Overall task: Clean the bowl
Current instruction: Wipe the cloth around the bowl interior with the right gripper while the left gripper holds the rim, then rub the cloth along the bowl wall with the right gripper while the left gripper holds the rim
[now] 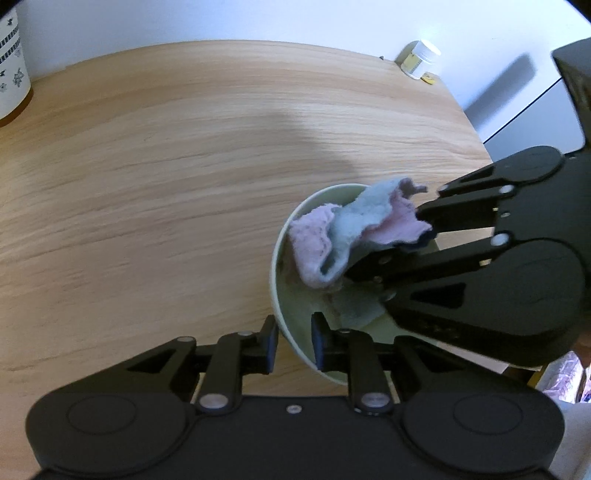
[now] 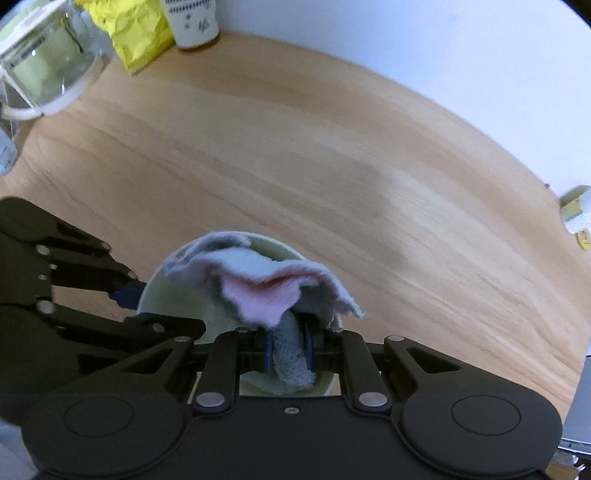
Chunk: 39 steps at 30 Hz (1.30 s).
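A pale green bowl [image 1: 306, 314] [image 2: 173, 291] stands on the wooden table [image 1: 147, 166] near its front edge. My left gripper [image 1: 293, 345] [image 2: 155, 312] straddles the bowl's near rim, one blue pad outside and one inside. Its pads stand a little off the wall, so it is open. My right gripper [image 2: 290, 350] [image 1: 388, 247] points down into the bowl from the right and is shut on a pink and light blue cloth [image 1: 354, 221] [image 2: 258, 291]. The cloth drapes over its fingertips and hangs against the bowl's inside. The bowl's bottom is mostly hidden.
At the table's far corner stands a small white jar [image 1: 421, 59] [image 2: 576, 206], with the table's right edge just beyond the bowl. A white patterned canister [image 1: 11, 74] [image 2: 192, 22], a yellow bag [image 2: 129, 33] and a glass jug [image 2: 44, 62] stand along the back.
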### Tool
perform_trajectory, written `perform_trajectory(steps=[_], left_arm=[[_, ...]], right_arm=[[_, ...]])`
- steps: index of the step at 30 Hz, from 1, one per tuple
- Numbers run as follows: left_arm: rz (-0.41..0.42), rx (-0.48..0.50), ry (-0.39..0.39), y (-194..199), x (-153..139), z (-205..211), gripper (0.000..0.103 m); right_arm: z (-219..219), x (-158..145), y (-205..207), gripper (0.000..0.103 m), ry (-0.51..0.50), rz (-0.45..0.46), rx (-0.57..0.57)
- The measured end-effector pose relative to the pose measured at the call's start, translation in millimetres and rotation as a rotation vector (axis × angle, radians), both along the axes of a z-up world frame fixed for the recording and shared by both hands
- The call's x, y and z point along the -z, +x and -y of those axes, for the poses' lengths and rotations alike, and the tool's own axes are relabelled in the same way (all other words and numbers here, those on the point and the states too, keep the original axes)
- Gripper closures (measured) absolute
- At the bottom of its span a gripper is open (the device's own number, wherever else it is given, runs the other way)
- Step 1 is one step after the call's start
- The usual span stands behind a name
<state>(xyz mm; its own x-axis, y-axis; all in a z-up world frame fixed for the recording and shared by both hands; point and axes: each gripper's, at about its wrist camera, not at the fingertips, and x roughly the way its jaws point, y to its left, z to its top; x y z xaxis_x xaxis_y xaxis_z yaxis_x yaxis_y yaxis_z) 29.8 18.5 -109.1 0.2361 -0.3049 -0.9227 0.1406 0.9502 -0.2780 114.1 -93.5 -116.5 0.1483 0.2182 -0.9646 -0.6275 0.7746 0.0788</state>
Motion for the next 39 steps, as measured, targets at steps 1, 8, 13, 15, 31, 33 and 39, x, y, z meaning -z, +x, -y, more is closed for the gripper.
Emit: perform_trajectory(steps=[1,8,13,15,31,33,39], left_arm=[[0.000,0.000,0.000,-0.8,-0.6,-1.0,0.084],[-0.023,0.004,-0.002,1.6,-0.3,-1.4,0.084],[-0.053,0.011,-0.026,4.5,0.7,-4.5,0.084],[-0.053,0.015,-0.027,6.1,0.0,-5.1,0.084],[-0.045,-0.023,-0.049,-3.4,-12.9,-10.3,0.083],[-0.040,-0.022,-0.039,-4.3,-13.6,-7.4,0.083],[-0.029,-0.035,-0.035,-5.1,-11.3,-3.0,0.083]], right_arm=[[-1.4,2.1,0.6,0.087,0.002,-0.003,-0.009],[-4.4,4.4,6.4,0.080,0.005,-0.025,-0.075],[13.3,-18.6,-9.6,0.055,0.045,0.013,-0.240],[29.4,-38.3,-16.1,0.046,0.093,0.038,-0.314],[7.4,-32.6,-64.5,0.040,-0.094,0.350,-1.082],[5.2,-23.1,-67.5,0.040,-0.125,0.345,-1.133],[-10.4,-5.0,-64.3,0.065,-0.162,0.301,-1.166]])
